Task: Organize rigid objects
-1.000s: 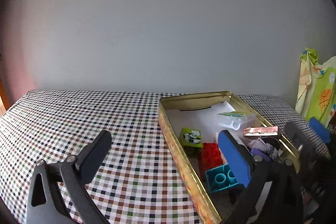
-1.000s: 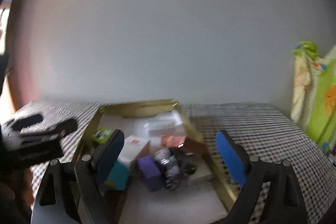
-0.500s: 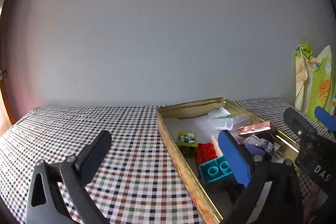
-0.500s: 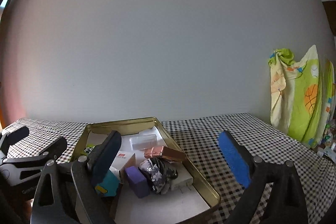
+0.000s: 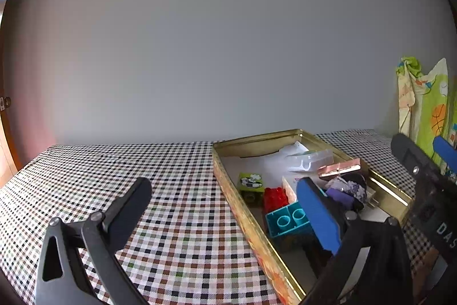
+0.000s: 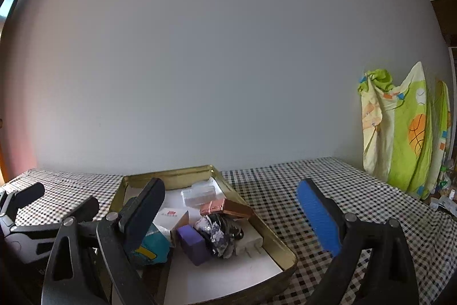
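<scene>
A gold metal tin (image 5: 237, 205) lies on the checked tablecloth (image 5: 177, 190); it also shows in the right wrist view (image 6: 171, 176). Inside it are a teal brick (image 5: 288, 220), a red brick (image 5: 274, 197), a green picture block (image 5: 250, 182), a purple block (image 6: 192, 243), a copper-coloured clip (image 6: 225, 207), a clear plastic box (image 6: 200, 193) and a white charger (image 6: 248, 243). My left gripper (image 5: 225, 207) is open and empty, above the tin's left wall. My right gripper (image 6: 231, 207) is open and empty, above the tin's right side.
A grey wall stands behind the table. Green and yellow patterned cloth (image 6: 405, 130) hangs at the right. The left gripper's body (image 6: 34, 222) sits at the lower left of the right wrist view. Small bottles (image 6: 448, 196) stand at the far right.
Both grippers have risen and tilted upward, so more wall shows and the tin sits lower in view. Both stay open and empty. The tin's contents have not moved.
</scene>
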Motion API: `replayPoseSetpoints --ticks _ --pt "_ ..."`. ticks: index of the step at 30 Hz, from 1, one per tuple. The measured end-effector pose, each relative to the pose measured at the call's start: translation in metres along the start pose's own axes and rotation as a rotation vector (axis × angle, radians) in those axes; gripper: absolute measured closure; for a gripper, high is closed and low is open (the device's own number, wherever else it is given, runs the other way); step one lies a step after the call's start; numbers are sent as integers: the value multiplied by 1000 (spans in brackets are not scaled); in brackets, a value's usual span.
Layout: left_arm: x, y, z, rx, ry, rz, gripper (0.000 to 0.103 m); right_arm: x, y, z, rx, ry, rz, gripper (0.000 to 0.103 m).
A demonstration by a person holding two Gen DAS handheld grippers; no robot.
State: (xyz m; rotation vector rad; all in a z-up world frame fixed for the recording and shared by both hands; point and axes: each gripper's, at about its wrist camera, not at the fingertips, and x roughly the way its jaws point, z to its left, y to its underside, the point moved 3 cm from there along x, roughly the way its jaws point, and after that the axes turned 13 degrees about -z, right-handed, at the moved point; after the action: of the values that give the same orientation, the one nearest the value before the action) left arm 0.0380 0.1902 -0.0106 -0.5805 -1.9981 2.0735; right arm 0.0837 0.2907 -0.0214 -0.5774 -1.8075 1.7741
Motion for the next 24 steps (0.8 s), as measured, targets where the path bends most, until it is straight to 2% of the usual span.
replayPoseSetpoints --ticks 11,20,24 --pt "-10 -1 2 -5 -41 -48 0 -7 -8 -6 -10 12 -88 5" --pt "-12 -2 6 -2 -94 -51 0 -9 -9 -5 -10 15 -105 4" --pt "-12 -1 6 0 -94 -52 0 -9 -9 -5 -9 14 -107 4"
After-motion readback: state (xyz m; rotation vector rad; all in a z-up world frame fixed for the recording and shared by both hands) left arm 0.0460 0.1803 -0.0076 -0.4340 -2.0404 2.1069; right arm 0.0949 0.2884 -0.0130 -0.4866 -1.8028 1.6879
